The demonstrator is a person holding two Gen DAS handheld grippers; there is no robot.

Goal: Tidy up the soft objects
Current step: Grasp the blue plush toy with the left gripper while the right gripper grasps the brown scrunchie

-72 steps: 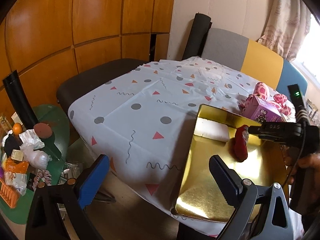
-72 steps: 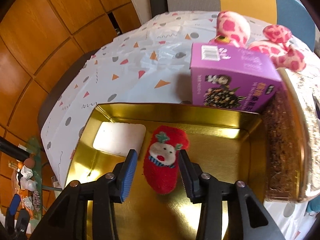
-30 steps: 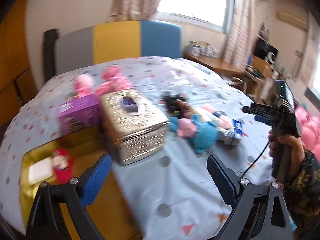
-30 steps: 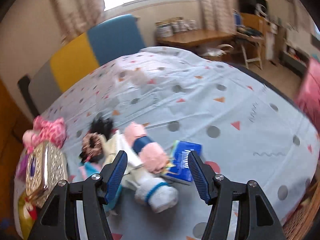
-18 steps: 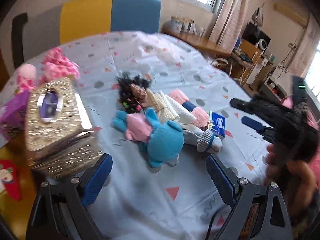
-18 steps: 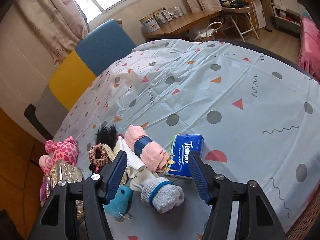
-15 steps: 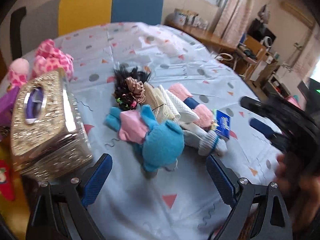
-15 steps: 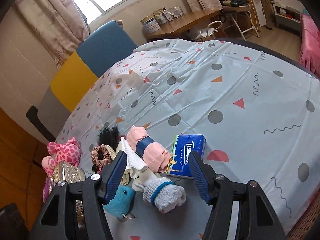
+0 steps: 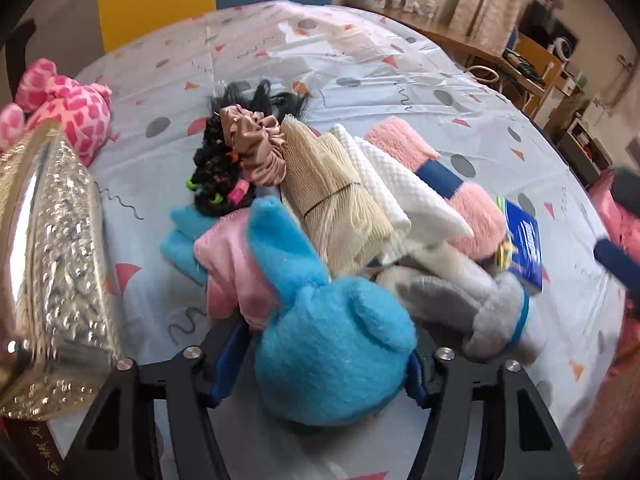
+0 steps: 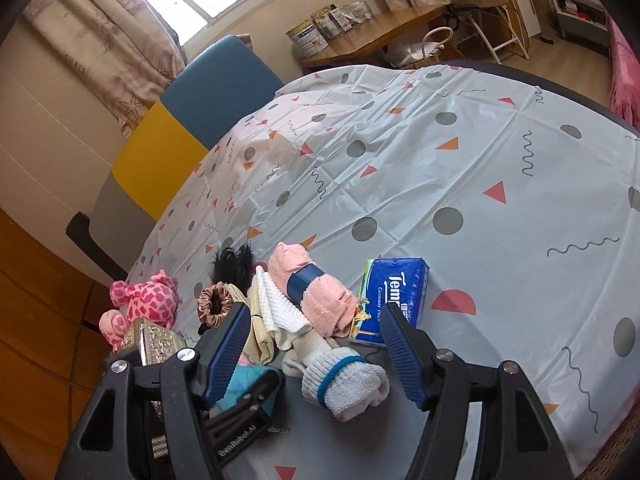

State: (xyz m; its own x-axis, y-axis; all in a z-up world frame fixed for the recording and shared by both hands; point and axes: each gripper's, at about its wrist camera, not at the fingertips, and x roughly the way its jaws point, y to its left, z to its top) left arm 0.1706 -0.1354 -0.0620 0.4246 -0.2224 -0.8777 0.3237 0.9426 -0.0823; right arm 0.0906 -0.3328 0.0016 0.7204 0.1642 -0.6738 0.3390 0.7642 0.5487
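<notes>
While most soft items lie heaped on the table [image 9: 400, 52], sorting looks barely begun. Left wrist view: left gripper [image 9: 316, 360] brackets the blue plush [image 9: 332, 352], pads touching its sides; firmly clenched or not, cannot tell. Towels [image 9: 384, 184], scrunchie [image 9: 256, 148], grey sock [image 9: 472, 312] unsorted. At 0.5 s ago its jaws stood wide, short of the plush. Right wrist view: right gripper [image 10: 316, 348] spread apart above the sock [image 10: 344, 380], grasping nothing; 2.4 s ago it straddled a red sock in a gold tray.
</notes>
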